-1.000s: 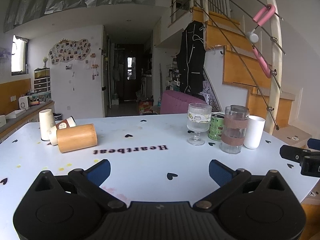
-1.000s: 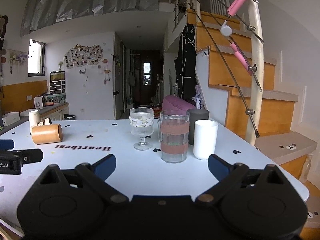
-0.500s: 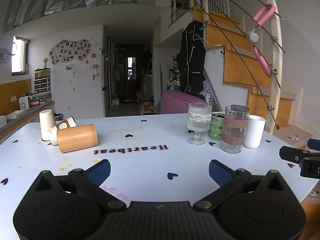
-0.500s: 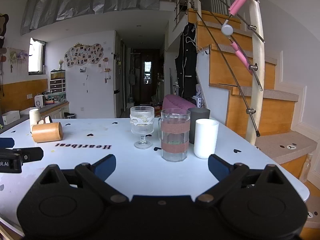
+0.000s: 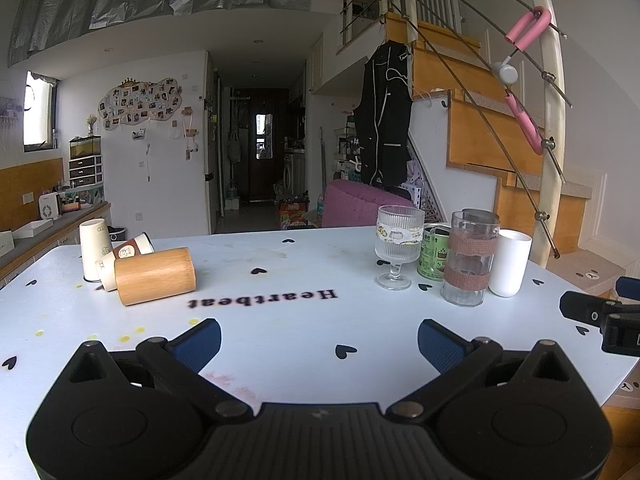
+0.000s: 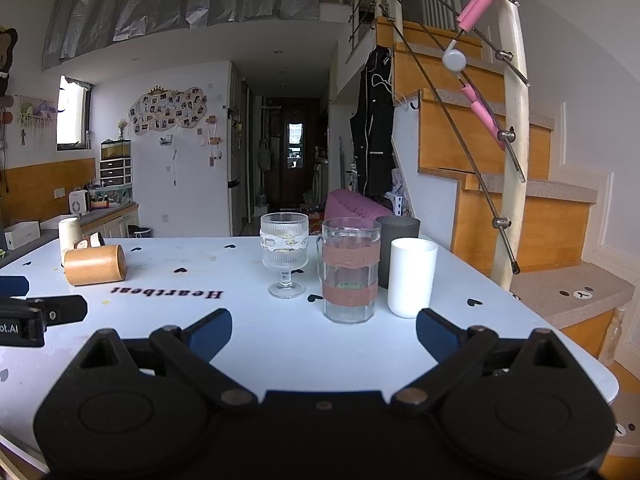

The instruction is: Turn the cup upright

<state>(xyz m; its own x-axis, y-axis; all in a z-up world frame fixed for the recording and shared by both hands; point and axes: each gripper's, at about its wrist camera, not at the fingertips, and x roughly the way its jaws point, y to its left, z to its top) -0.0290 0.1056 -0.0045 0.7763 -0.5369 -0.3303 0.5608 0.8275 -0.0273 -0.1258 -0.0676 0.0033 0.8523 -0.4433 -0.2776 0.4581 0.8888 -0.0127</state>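
Bamboo cup (image 5: pixel 155 275) lying on its side at far left of table (image 5: pixel 288 332), long axis roughly parallel to near edge, resting just left of upside-down "Heartbeat" lettering (image 5: pixel 262 299). Touching or nearly touching small paper cup (image 5: pixel 105 270) tipped over behind it; brown paper cup (image 5: pixel 134 245) also tipped over just beyond; white paper cup (image 5: pixel 94 249) standing mouth-down at far left of group. Same bamboo cup (image 6: pixel 95 265) visible at left in right wrist view.

Left gripper (image 5: pixel 318 338) held low over near edge of table, jaws spread wide, blue pads (image 5: pixel 198 342) empty, well apart from bamboo cup. Right gripper (image 6: pixel 323 330) likewise low over near edge, jaws spread wide, nothing between blue pads (image 6: pixel 438 334).

Upright group at right side of table: ribbed stemmed glass (image 6: pixel 285 254), clear glass with two brown bands (image 6: pixel 350 270) just beside it, white tumbler (image 6: pixel 412 276) to its right, dark grey cup (image 6: pixel 396 246) behind. Green printed cup (image 5: pixel 434 254) visible behind banded glass in left wrist view only. Group well apart from bamboo cup.
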